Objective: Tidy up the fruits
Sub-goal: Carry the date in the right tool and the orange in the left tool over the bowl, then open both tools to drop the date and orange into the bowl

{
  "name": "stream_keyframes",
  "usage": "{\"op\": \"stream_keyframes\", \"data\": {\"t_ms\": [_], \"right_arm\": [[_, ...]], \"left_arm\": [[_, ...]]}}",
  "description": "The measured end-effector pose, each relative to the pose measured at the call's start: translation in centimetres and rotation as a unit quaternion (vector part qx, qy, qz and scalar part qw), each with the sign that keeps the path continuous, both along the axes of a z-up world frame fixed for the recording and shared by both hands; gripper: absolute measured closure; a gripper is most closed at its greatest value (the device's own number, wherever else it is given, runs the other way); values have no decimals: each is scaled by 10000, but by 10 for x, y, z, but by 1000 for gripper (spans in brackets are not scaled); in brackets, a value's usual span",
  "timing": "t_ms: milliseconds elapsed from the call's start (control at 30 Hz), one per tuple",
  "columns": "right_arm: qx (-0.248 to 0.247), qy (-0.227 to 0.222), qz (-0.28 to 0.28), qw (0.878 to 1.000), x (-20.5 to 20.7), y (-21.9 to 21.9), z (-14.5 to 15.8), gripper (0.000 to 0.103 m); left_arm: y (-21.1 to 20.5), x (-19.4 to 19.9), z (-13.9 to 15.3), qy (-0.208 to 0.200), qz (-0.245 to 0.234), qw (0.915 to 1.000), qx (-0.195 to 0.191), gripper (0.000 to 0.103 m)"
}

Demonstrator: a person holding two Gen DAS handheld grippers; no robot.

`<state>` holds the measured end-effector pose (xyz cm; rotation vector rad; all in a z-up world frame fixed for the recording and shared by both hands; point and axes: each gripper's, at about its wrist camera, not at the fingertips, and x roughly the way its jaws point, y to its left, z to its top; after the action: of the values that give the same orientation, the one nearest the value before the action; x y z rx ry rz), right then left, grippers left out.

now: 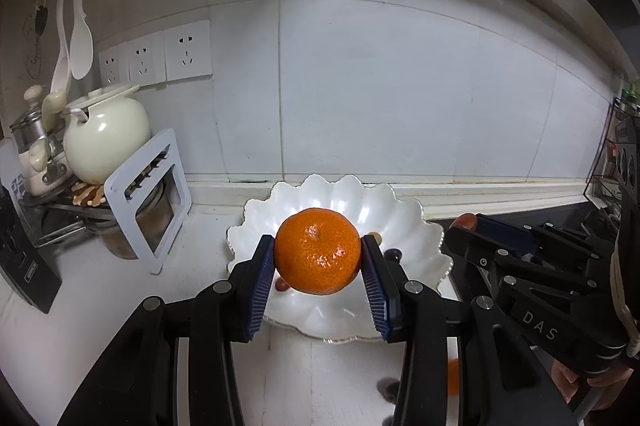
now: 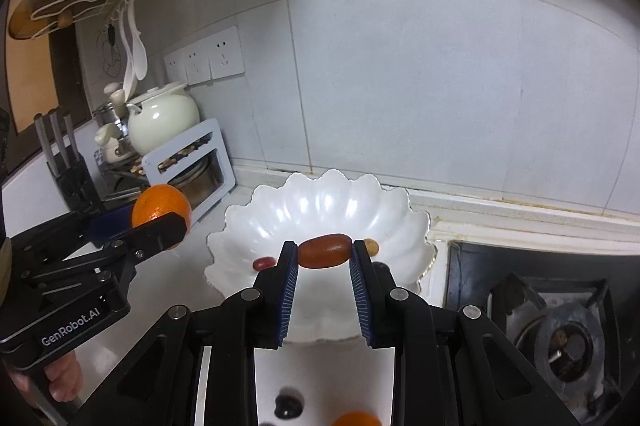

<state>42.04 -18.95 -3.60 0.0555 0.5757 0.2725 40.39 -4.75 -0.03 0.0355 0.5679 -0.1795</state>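
Observation:
My left gripper (image 1: pixel 319 256) is shut on an orange mandarin (image 1: pixel 318 252) and holds it above the near side of a white scalloped bowl (image 1: pixel 412 226). My right gripper (image 2: pixel 324 251) is shut on a reddish-brown oval fruit (image 2: pixel 324 250), held above the same bowl (image 2: pixel 320 202). In the bowl lie a small red fruit (image 2: pixel 264 263), a tan one (image 2: pixel 372 246) and a dark one (image 1: pixel 394 254). The left gripper with the mandarin (image 2: pixel 160 204) shows at left in the right wrist view. The right gripper (image 1: pixel 476 226) shows at right in the left wrist view.
A white teapot (image 1: pixel 104 142) and a white rack (image 1: pixel 150 202) stand at the back left. A knife block (image 2: pixel 72 170) is further left. A gas hob (image 2: pixel 560 330) lies to the right. A dark fruit (image 2: pixel 289 404) and an orange one (image 2: pixel 356 419) lie on the counter below.

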Motion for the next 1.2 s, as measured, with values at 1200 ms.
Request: {"op": "stream_keyframes", "data": {"t_ms": [1200], "right_arm": [[-554,903,-38,9944,125,2,-45,75]], "left_arm": [[-8,138,-61,1329,54,9909,209,61]]}}
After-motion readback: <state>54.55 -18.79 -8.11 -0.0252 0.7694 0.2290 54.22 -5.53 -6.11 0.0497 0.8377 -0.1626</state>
